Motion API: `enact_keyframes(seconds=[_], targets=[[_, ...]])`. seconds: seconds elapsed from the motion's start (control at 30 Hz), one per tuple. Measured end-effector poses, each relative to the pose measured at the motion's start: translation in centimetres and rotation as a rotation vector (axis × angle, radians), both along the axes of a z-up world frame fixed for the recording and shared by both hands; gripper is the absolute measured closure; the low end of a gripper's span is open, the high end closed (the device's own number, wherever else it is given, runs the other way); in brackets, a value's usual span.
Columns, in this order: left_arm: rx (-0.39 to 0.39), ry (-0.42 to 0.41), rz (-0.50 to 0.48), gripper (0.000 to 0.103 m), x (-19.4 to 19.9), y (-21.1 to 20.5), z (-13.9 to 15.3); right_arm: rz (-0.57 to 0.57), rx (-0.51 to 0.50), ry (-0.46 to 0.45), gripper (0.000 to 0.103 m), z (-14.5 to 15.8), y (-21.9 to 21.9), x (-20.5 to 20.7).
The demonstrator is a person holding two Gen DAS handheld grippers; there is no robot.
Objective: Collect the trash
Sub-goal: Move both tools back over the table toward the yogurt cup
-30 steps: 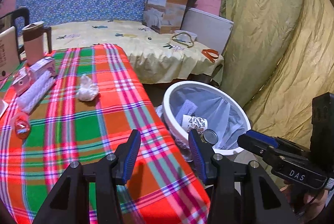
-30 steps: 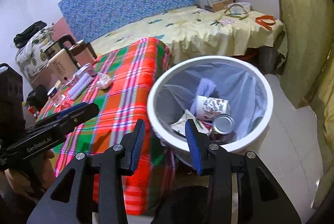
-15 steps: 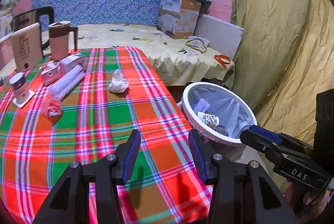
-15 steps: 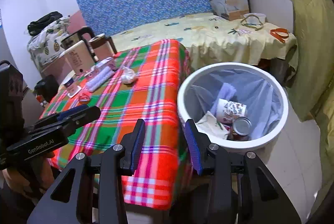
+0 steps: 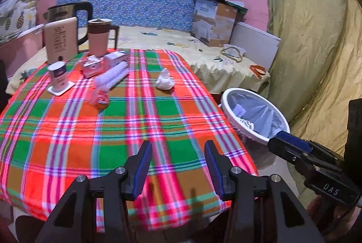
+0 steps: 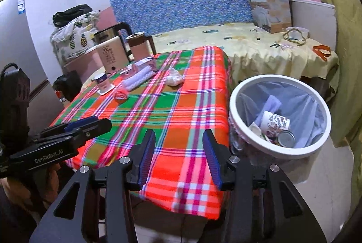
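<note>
A crumpled white tissue point(image 5: 164, 82) point(image 6: 174, 79) lies on the plaid tablecloth point(image 5: 113, 129) point(image 6: 158, 111) toward its far side. A red crumpled wrapper point(image 5: 100, 97) point(image 6: 121, 95) lies to its left. The white trash bin point(image 6: 280, 152) point(image 5: 228, 107) stands on the floor right of the table, holding a printed cup point(image 6: 275, 121) and a tin can point(image 6: 286, 135). My left gripper point(image 5: 177, 166) hangs open over the near table edge, empty. My right gripper point(image 6: 178, 159) is near the table's front corner, its jaws opening with nothing between them.
At the table's far left stand a kettle point(image 5: 67, 16), a beige box point(image 5: 61, 39), a brown jug point(image 5: 98, 35), a small white cup point(image 5: 57, 75), pink cartons point(image 5: 92, 66) and a white roll point(image 5: 112, 77). A bed point(image 6: 260, 48) with a cardboard box point(image 6: 269, 7) lies behind; a yellow-green curtain point(image 5: 316, 39) hangs right.
Both grippers have drawn back from the bin toward the table, so the whole tablecloth shows now. The right jaws stand slightly wider than before.
</note>
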State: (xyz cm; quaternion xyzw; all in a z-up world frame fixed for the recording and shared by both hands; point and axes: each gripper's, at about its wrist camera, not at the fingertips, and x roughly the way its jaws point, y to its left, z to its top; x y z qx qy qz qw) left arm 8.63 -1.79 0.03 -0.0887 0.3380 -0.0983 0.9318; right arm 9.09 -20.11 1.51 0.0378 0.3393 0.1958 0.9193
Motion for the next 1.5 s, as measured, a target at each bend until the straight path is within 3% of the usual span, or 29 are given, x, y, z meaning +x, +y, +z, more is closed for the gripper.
enact_keyframes(seconds=[0.57,0.97,1.5], targets=[[0.039,-0.004,0.058,0.055,-2.6,2.6,-0.3,0.094,-0.039,-0.041,0.053,0.0,3.0,-0.9],[0.046,0.021,0.123,0.055,0.5,6.4,-1.1,0.104,-0.018,0.019,0.053,0.0,4.3,2.4],[0.059,0.032,0.269,0.055,7.4,15.8,-1.4,0.152,0.003,0.095,0.053,-0.6,9.3,8.3]])
